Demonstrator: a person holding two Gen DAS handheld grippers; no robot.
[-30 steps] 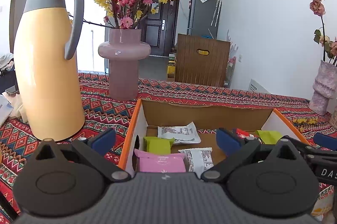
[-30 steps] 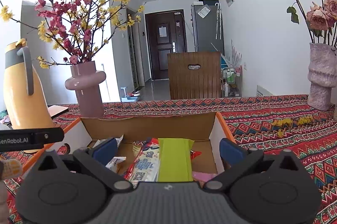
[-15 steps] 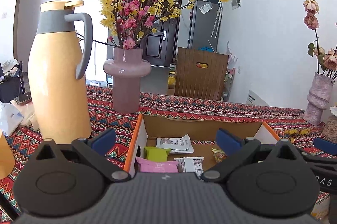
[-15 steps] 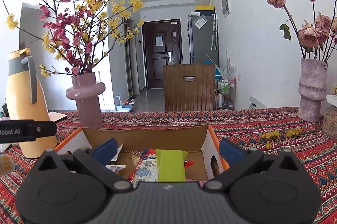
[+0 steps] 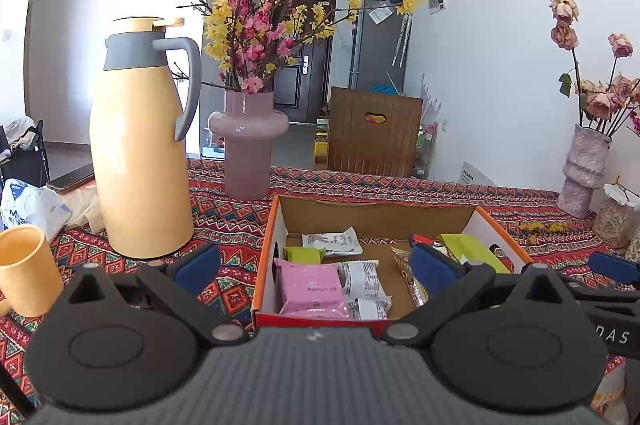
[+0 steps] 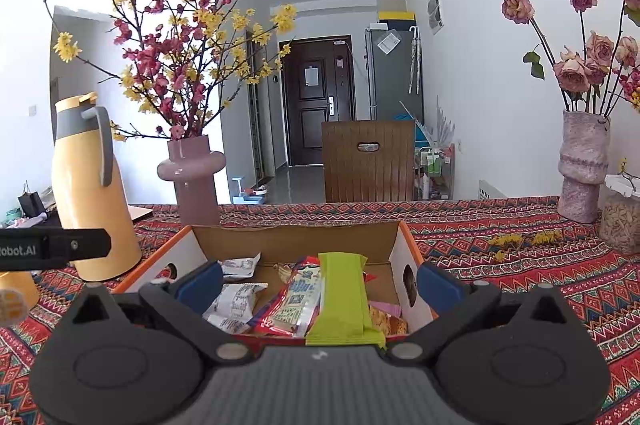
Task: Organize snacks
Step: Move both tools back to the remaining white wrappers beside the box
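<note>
Wrapped snacks, among them a pink packet (image 5: 313, 288) and a long green bar (image 6: 345, 299), are seen inside the orange-rimmed cardboard box (image 6: 296, 237). Both the left gripper (image 5: 316, 267) and right gripper (image 6: 318, 283) are held spread and empty just before the box's near edge. Bare patterned tablecloth (image 6: 520, 265) is left to the box's right; a yellow thermos (image 5: 138, 153) is stood to its left.

Left gripper (image 5: 316, 267): black linkage arms, blue finger pads (image 5: 198, 263), silver pivot screws, ribbed grey housing, round black side discs. Right gripper (image 6: 318, 279): identical build; its side bar bore white lettering.
</note>
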